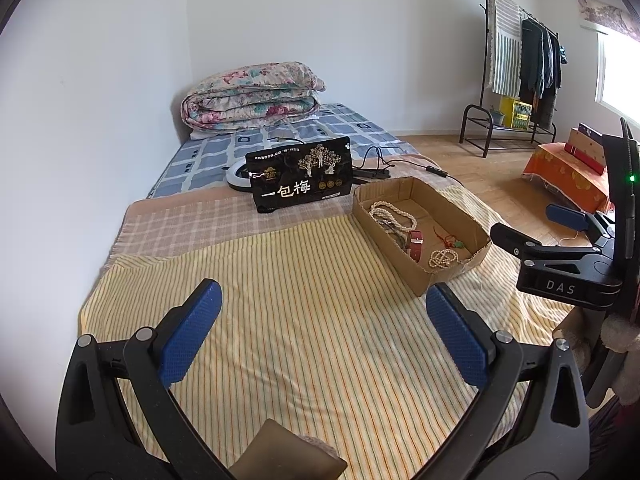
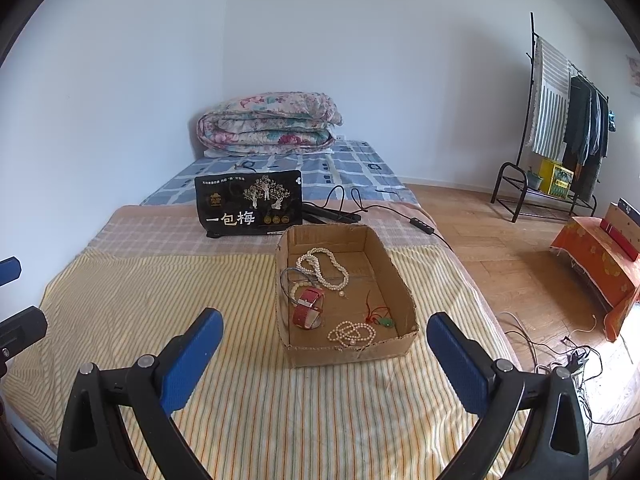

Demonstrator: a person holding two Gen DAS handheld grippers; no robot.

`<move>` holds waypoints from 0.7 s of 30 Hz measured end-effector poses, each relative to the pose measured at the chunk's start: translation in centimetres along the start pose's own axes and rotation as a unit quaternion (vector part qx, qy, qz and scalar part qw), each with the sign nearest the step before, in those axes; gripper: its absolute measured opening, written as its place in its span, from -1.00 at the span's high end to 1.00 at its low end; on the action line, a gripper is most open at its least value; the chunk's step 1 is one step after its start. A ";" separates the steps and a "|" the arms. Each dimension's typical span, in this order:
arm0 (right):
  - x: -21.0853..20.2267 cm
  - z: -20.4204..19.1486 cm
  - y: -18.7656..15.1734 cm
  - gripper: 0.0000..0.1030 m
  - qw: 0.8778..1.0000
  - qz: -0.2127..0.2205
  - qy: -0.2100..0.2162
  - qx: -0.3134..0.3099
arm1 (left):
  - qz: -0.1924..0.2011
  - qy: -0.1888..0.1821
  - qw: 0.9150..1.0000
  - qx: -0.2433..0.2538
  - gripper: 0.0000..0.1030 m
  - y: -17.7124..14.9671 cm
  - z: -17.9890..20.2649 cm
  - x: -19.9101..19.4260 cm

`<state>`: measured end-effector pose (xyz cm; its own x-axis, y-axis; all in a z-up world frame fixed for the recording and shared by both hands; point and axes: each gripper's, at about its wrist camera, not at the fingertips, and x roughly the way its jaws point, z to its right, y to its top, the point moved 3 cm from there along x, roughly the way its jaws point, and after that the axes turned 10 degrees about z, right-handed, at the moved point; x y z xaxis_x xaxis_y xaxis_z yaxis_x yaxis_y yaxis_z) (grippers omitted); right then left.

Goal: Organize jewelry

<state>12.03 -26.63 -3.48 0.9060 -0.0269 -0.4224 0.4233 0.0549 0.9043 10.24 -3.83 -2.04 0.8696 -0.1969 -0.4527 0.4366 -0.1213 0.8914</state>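
Both claws gape empty over the striped cloth (image 2: 200, 300): left claw (image 1: 322, 336), right claw (image 2: 324, 356), whose body reads "DAS". Beyond lies the box (image 2: 384, 256) holding pearls (image 2: 324, 266), a red watch (image 2: 307, 308) and bracelet (image 2: 352, 333). Behind stands a black bag (image 2: 248, 204) printed "一包梅".

Both wrist views look forward and slightly down over the yellow striped blanket (image 1: 304, 312) from close above. They share the shallow brown cardboard box (image 2: 400, 292), ahead-right of the left gripper (image 1: 322, 308), directly ahead of the right gripper (image 2: 324, 338).
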 end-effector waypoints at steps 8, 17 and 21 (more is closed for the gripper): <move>0.0 -0.1 -0.1 -0.99 1.000 -0.001 0.002 -0.001 | 0.000 0.000 1.000 0.000 -1.00 0.0 0.0 0.1; 0.0 -0.3 -0.2 -0.99 1.000 -0.003 0.003 -0.003 | -0.003 -0.001 1.000 0.000 -1.00 0.0 0.1 0.2; 0.0 -0.4 -0.2 -0.99 1.000 -0.004 0.004 -0.004 | -0.001 0.003 1.000 0.000 -1.00 0.0 0.1 0.2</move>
<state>11.94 -26.22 -3.70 0.9023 -0.0193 -0.4307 0.4310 0.0618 0.9002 10.36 -4.01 -2.13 0.8699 -0.1909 -0.4548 0.4386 -0.1224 0.8903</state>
